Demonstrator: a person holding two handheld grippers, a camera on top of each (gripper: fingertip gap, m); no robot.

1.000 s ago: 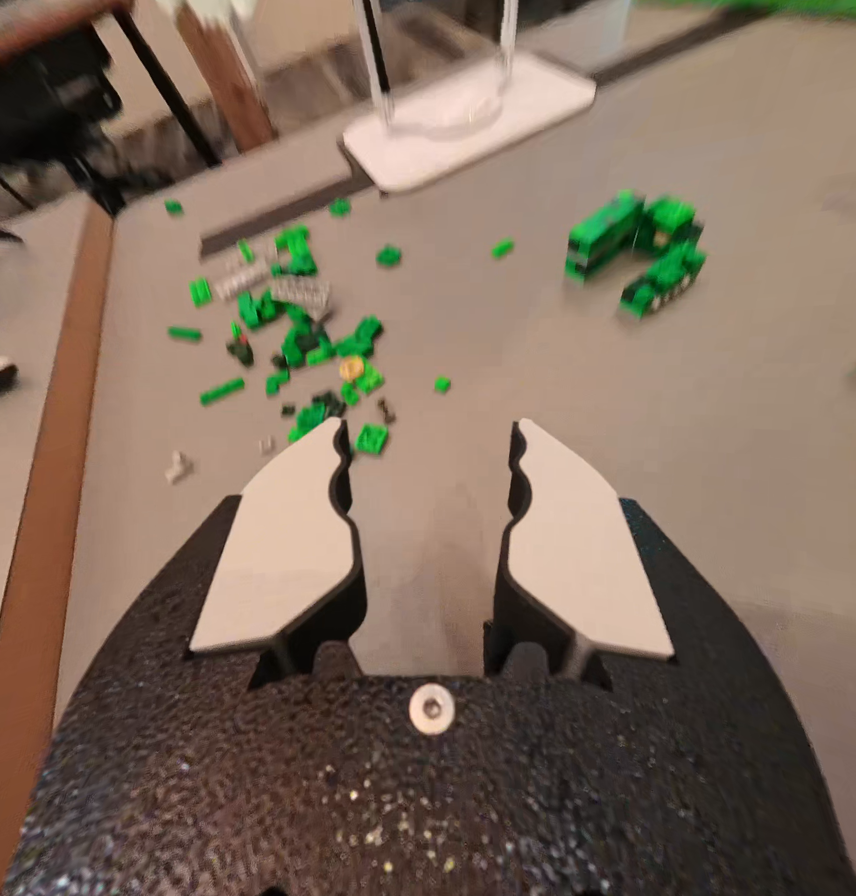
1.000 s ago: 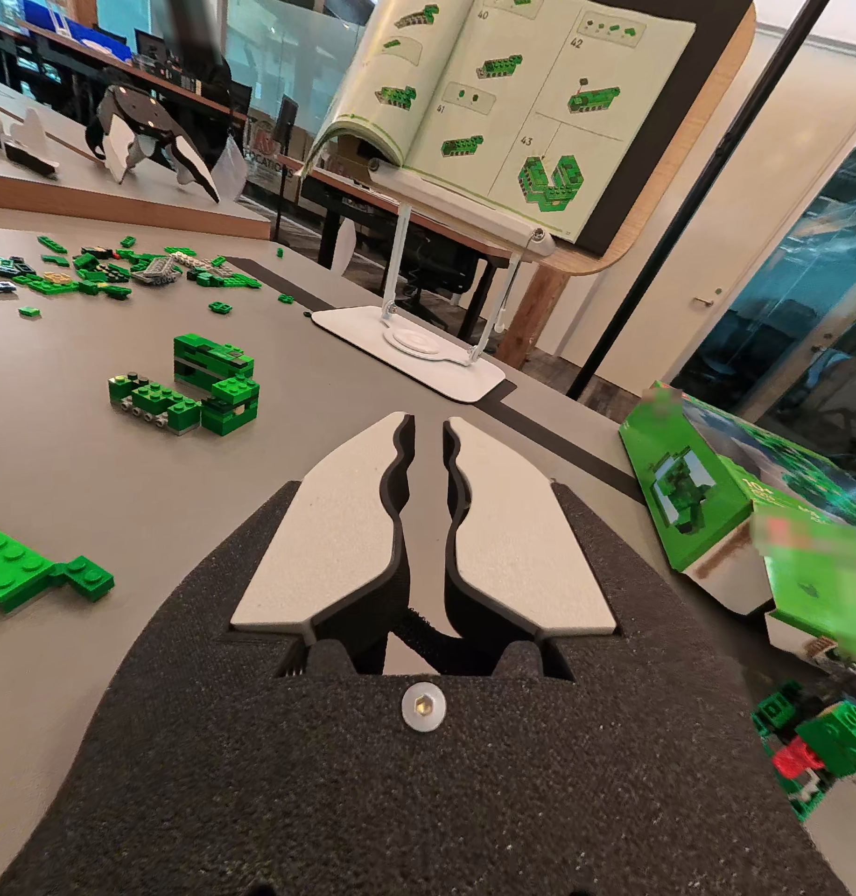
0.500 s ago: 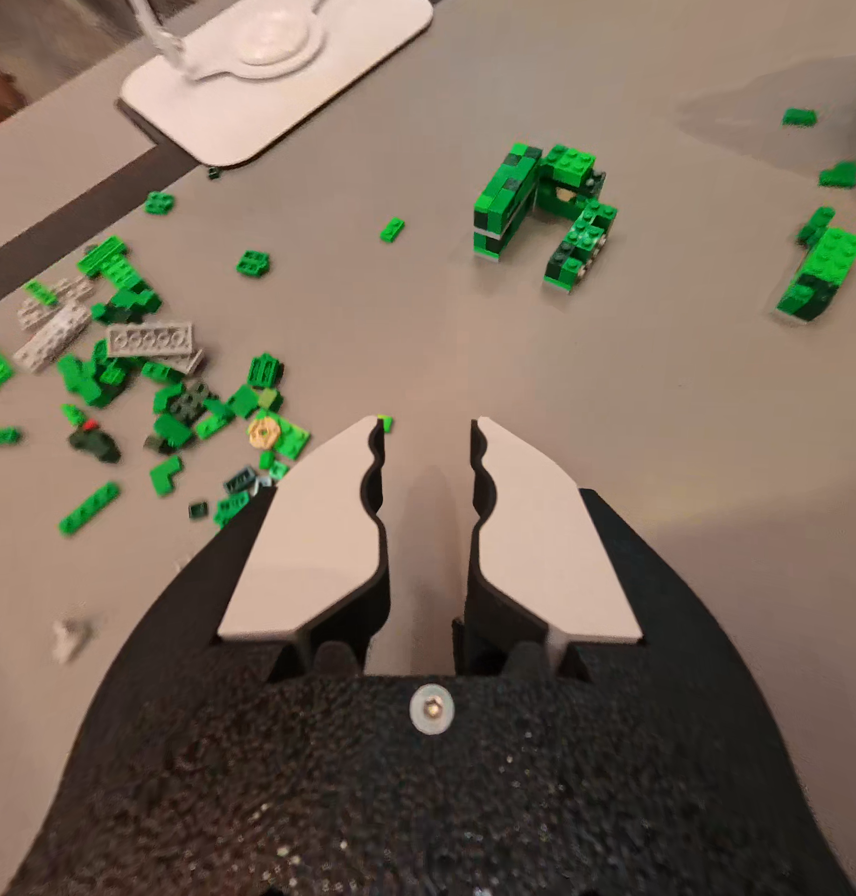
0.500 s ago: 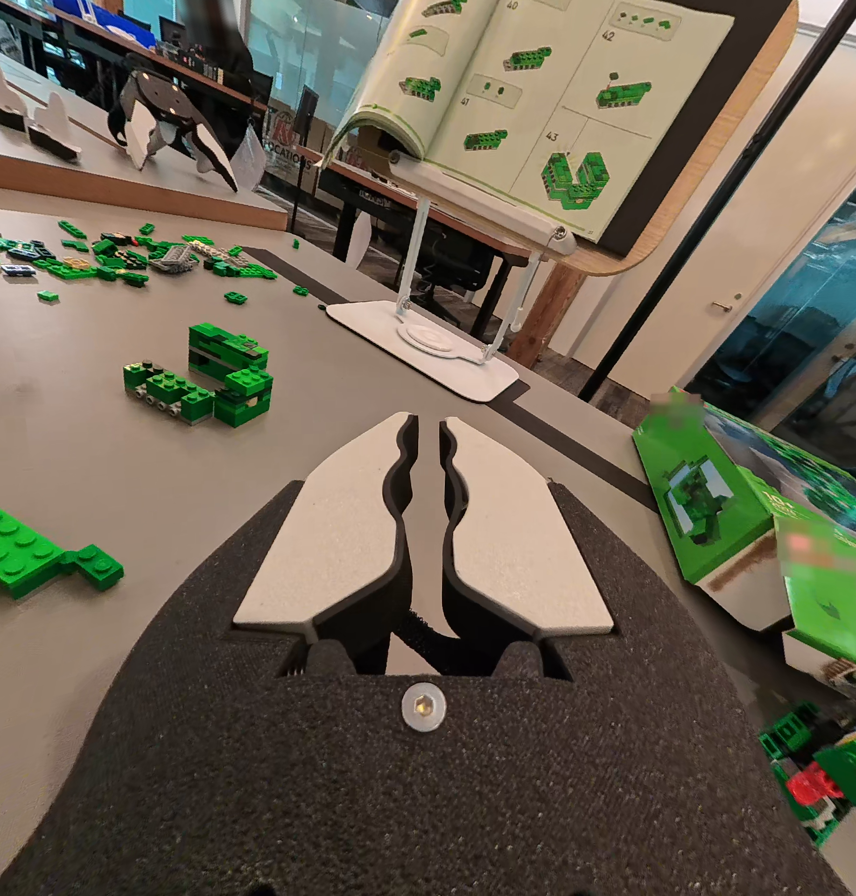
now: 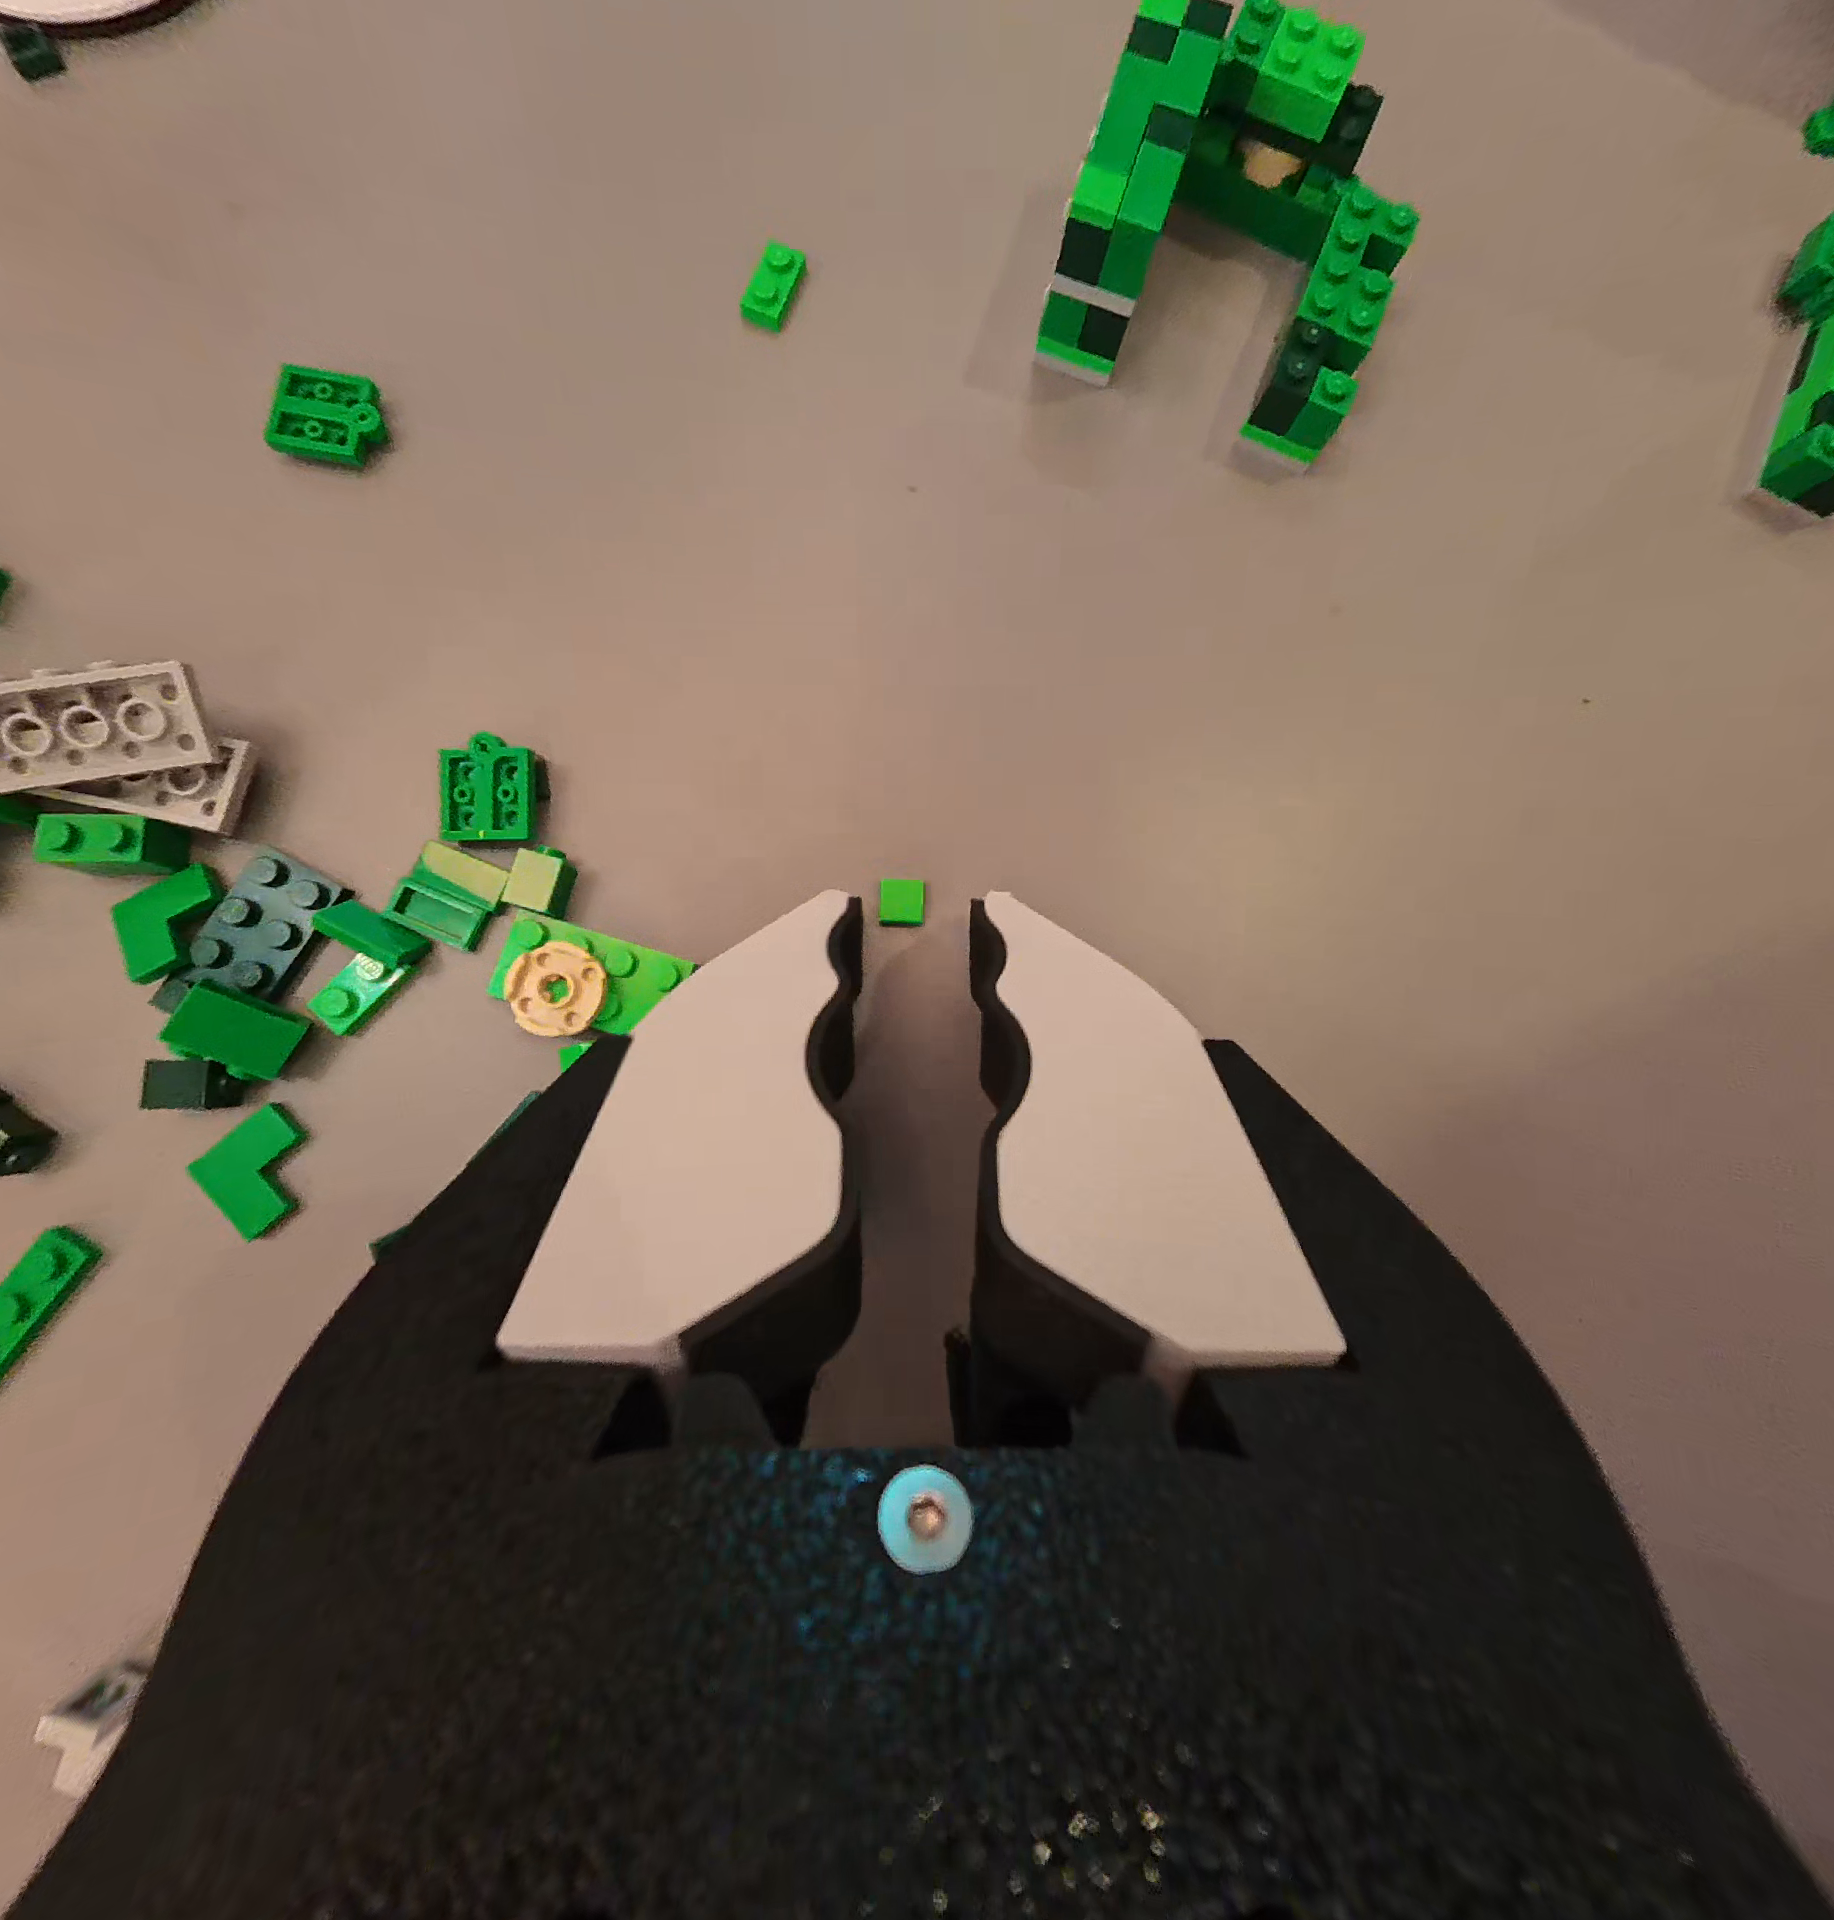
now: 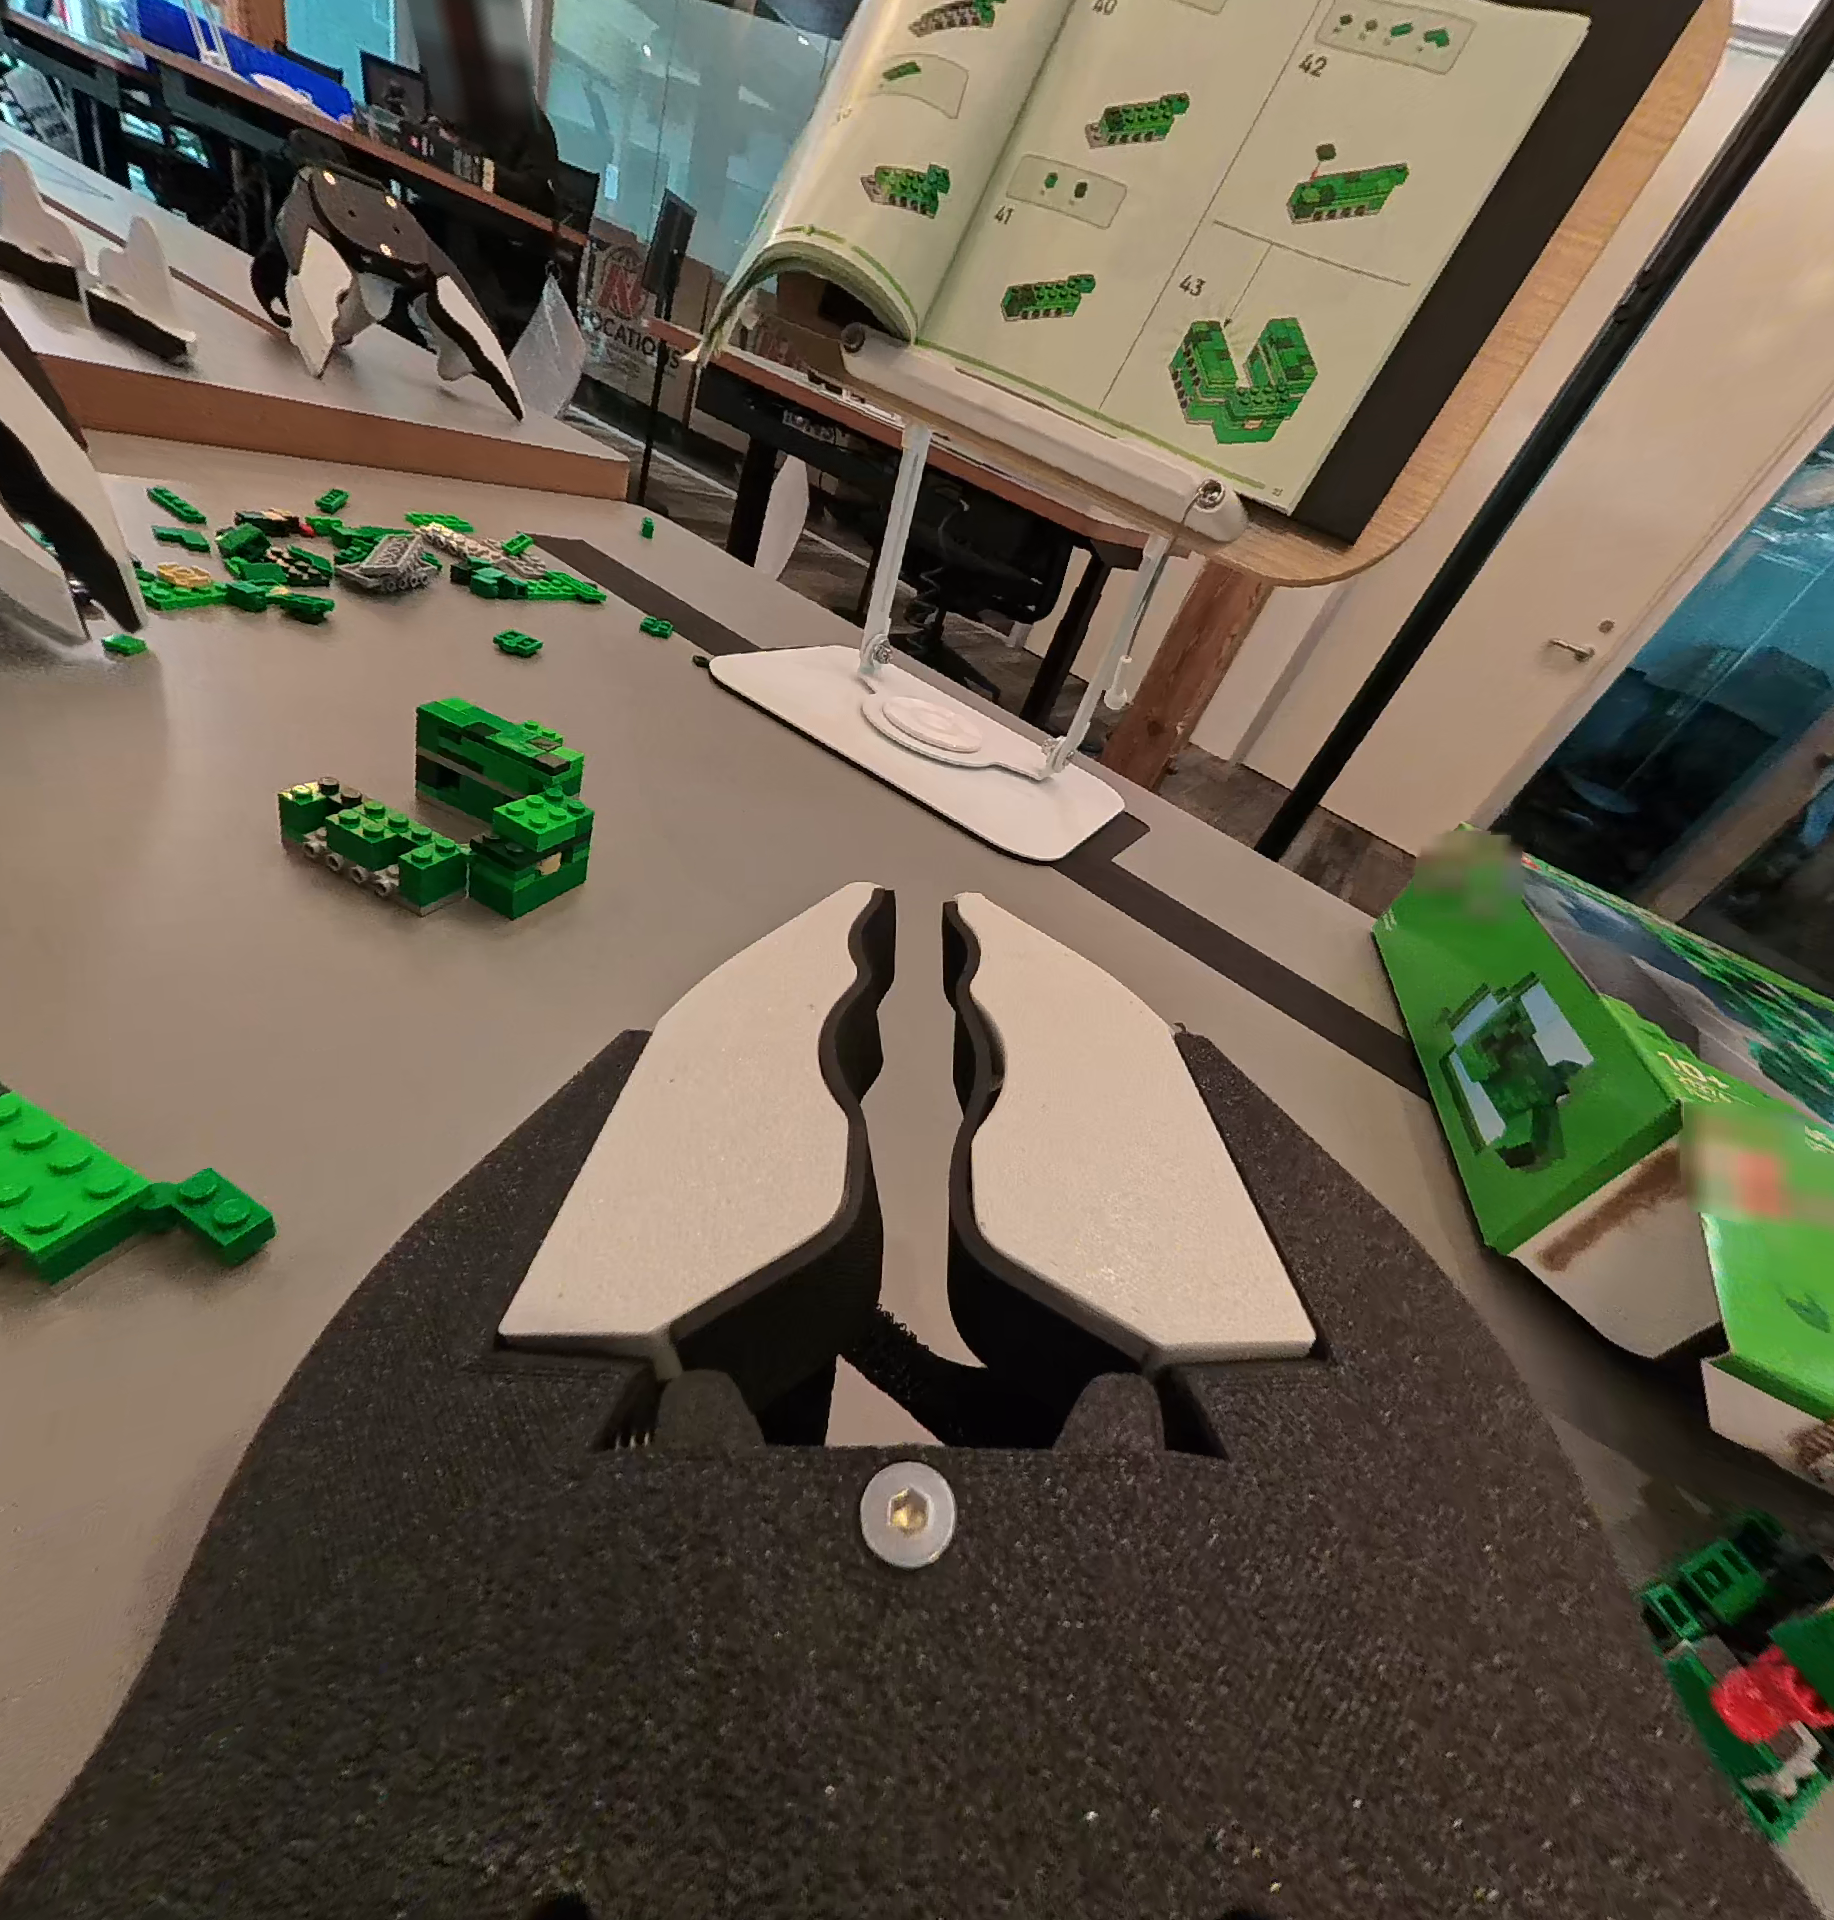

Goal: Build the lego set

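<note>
My left gripper (image 5: 915, 914) points down at the grey table, jaws narrowly open and empty. A tiny green square tile (image 5: 900, 900) lies on the table just at its fingertips. A pile of loose green and grey pieces (image 5: 258, 935) lies to its left. The U-shaped green build (image 5: 1225, 208) stands farther ahead; it also shows in the right wrist view (image 6: 456, 821). My right gripper (image 6: 918, 904) hovers over the table, empty and shut to a thin slit. The left gripper (image 6: 19, 520) shows at that view's left edge.
An open instruction book (image 6: 1152, 208) rests on a white stand (image 6: 923, 748) at the table's far side. A green plate assembly (image 6: 61, 1184) lies left of my right gripper. A green set box (image 6: 1578, 1091) sits to the right. An idle gripper (image 6: 373, 270) lies on the table behind. About 30 cm separates my left fingertips from my right. The U-shaped green build (image 5: 1225, 208) is about 15 cm from both grippers' fingertips.
My left gripper has dropped low toward the table near the loose pile, and its jaws have narrowed around the spot by the small green tile. The right gripper has hardly moved.
</note>
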